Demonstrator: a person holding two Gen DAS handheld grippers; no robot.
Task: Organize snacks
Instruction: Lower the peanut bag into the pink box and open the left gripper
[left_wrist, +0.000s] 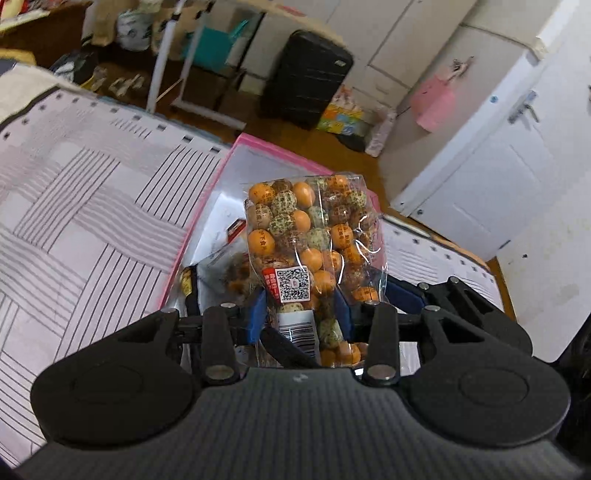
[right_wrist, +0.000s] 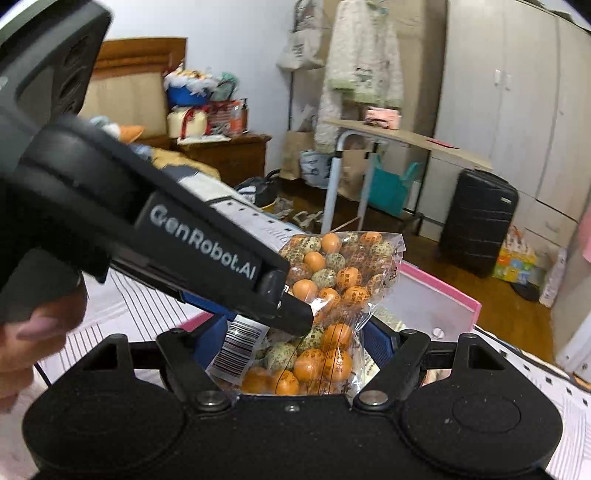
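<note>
Left gripper (left_wrist: 301, 314) clamped on clear crinkly bag of orange & speckled coated nuts (left_wrist: 314, 236), upright over white bin w/ pink rim (left_wrist: 207, 206) on striped bedsheet (left_wrist: 85, 206). Right gripper (right_wrist: 295, 354) spread around bag's lower end, not pinching. Step: bag going into bin. Next, I reckon: lower, let go.

left gripper (left_wrist: 301, 314): black, blue pads, silver screws | white "GenRobot.AI" lettering | pink fingernail (right_wrist: 37, 326)

We note a clear snack bag (left_wrist: 310, 240) filled with orange, speckled green-white and brown balls, with a white barcode label and red-edged QR sticker. Pink-rimmed box (left_wrist: 201, 221), white inside. Bedsheet (left_wrist: 85, 206) pale lilac with dark stripes. Gripper pads (left_wrist: 256, 315) blue, bodies black. Suitcase (left_wrist: 306, 79) black.
</note>
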